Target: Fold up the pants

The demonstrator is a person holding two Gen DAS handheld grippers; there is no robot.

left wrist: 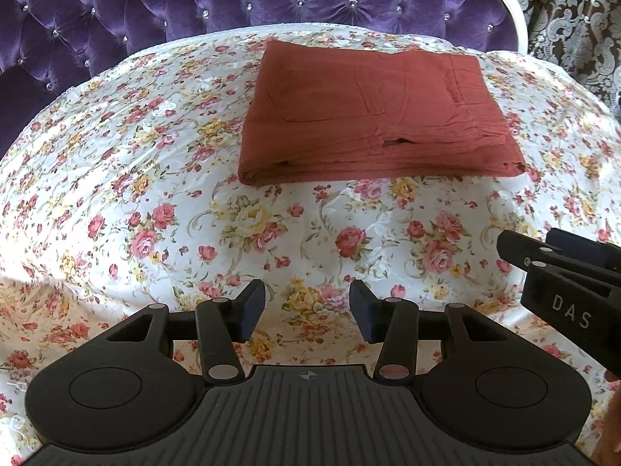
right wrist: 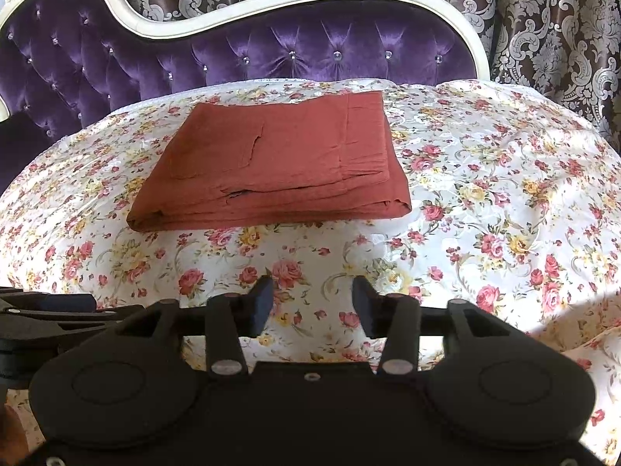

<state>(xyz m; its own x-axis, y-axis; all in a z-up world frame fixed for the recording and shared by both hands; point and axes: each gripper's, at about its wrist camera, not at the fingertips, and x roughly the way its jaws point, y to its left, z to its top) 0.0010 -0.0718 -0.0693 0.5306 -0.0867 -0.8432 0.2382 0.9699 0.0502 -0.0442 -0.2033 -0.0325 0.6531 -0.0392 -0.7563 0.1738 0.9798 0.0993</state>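
- Pants [left wrist: 372, 112] lie folded into a flat rust-red rectangle on the bed [left wrist: 155, 202], in the upper middle of the left view and the upper left-centre of the right view.
- We hold both tools well short of them: the left gripper [left wrist: 307, 312] and the right gripper [right wrist: 310, 305] hover over bare bedspread at the bottom of each frame, the stack straight ahead and beyond the fingertips.
- From the left view the stack sits slightly right of centre; from the right view slightly left. So it lies between our two grippers, and neither is clearly nearer.
- Its long axis runs left to right across both frames, the thick folded edge facing us.
- Both sets of fingers stand apart with only floral cloth in the gap; nothing is held.
- The fabric looks like soft, matte woven cotton, lightly creased, with a patch pocket on top and several layers showing along the near edge.
- The bedspread is glossy, printed with roses; behind it stands a tufted purple velvet headboard [left wrist: 194, 7].
- We judge the folding done, or nearly so; any next move would be a tidy-up along that near edge.
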